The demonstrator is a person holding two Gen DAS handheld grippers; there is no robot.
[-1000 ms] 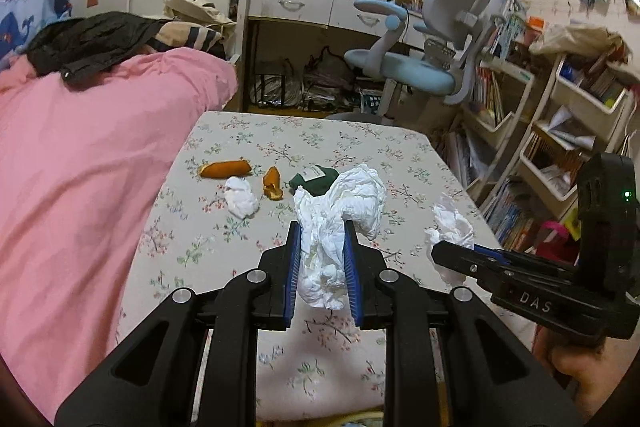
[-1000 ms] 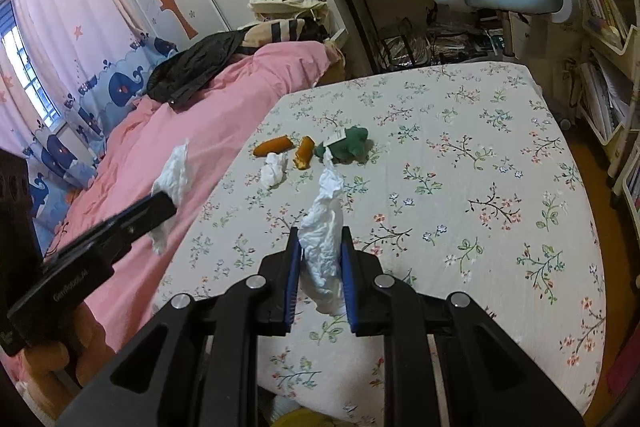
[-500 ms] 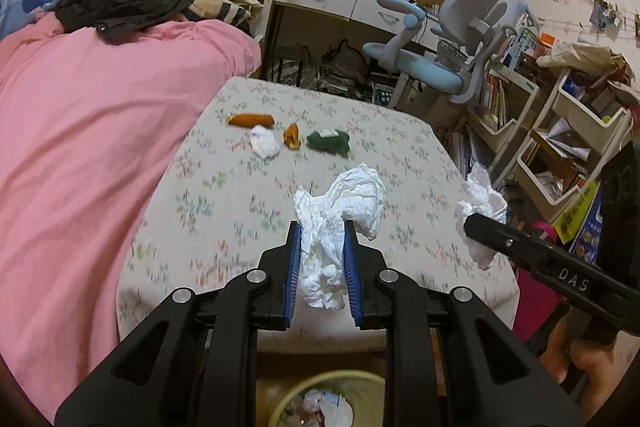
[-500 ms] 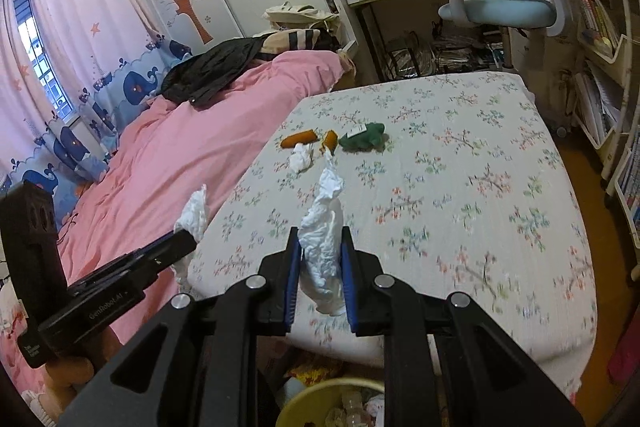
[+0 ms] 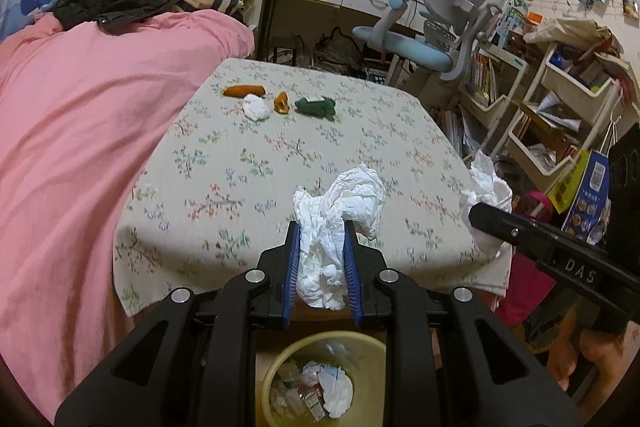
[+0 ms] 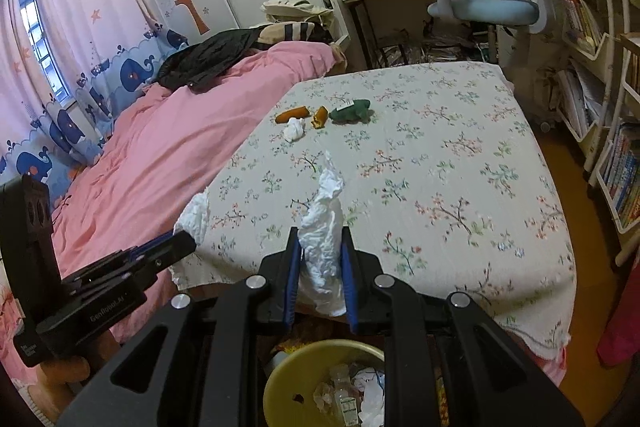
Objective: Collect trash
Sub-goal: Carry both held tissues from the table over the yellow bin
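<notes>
My left gripper (image 5: 320, 231) is shut on a crumpled white tissue (image 5: 340, 211), held past the table's near edge above a yellow trash bin (image 5: 320, 383) with litter in it. My right gripper (image 6: 320, 235) is shut on a second white tissue (image 6: 324, 227), also above the bin (image 6: 320, 379). Each gripper shows in the other's view, the right one (image 5: 476, 215) and the left one (image 6: 188, 239). On the floral table (image 5: 360, 131) lie a small white tissue (image 5: 256, 107), two orange pieces (image 5: 244, 91), and a green wrapper (image 5: 316, 105).
A pink bed (image 5: 80, 131) borders the table on the left. A blue desk chair (image 5: 420, 43) and a desk stand behind the table. Shelves with books (image 5: 560, 107) fill the right side.
Both grippers have pulled back from over the table to beyond its near edge, each keeping its tissue. The trash bin has come into view below them.
</notes>
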